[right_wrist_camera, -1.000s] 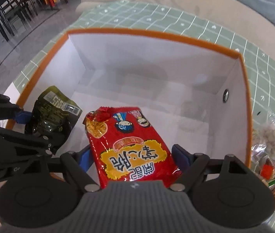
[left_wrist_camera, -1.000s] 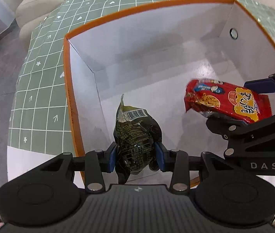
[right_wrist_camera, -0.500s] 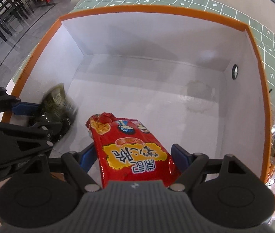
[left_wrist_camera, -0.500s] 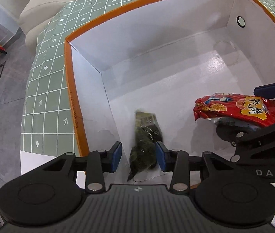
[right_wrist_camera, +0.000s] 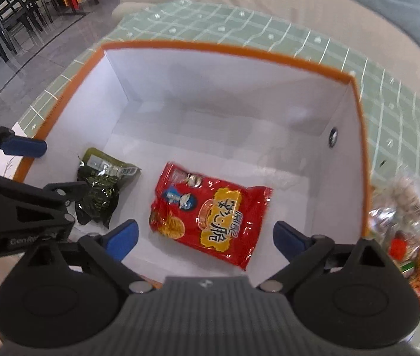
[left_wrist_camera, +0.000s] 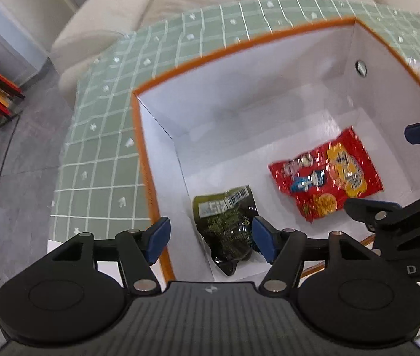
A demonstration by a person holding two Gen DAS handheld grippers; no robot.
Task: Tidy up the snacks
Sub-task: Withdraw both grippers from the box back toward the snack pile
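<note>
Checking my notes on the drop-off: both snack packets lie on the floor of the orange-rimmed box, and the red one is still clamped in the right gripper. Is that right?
Not quite. Both packets do lie in the box, but the right wrist view shows the red packet lying free: the right gripper is opening above it, pads clear of it. The dark green packet lies beside it.

- Box point(right_wrist_camera: 215, 95): white card walls, smooth and matt; orange rim.
- Red snack bag point(right_wrist_camera: 210, 218): glossy crinkled foil-like plastic.
- Dark green packet point(left_wrist_camera: 227, 225): shiny wrinkled plastic film.
- Tablecloth point(left_wrist_camera: 106, 148): matt green checked fabric.
- Sofa point(right_wrist_camera: 313, 9): beige woven cloth.
</note>
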